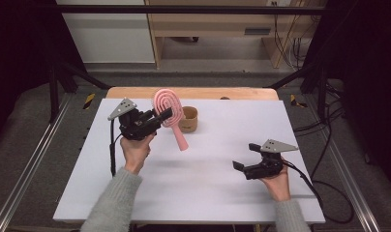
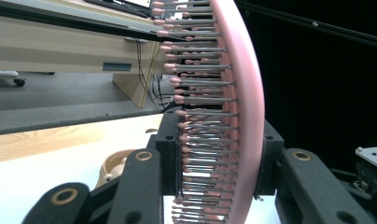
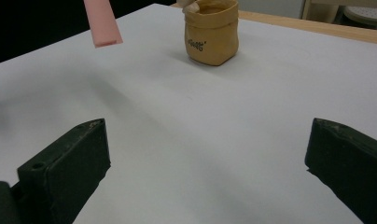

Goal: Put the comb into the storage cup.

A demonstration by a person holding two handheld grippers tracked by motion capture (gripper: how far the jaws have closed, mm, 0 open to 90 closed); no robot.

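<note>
A pink hairbrush (image 1: 167,109) hangs above the white table (image 1: 222,183), head up and handle slanting down to the right. My left gripper (image 1: 167,115) is shut on the brush head. In the left gripper view the two black jaws clamp the pink brush (image 2: 245,98) from both sides, its bristles (image 2: 200,84) pointing left. My right gripper (image 1: 246,155) rests low over the table at the right, open, with nothing between its jaws. In the right gripper view the handle tip (image 3: 102,23) of the brush shows at upper left.
A small tan pouch-like cup (image 1: 188,119) stands behind the brush near the table's far edge, and it is the tan cup (image 3: 211,31) in the right gripper view. A wooden strip (image 1: 193,93) borders the far side. Metal rails flank the table.
</note>
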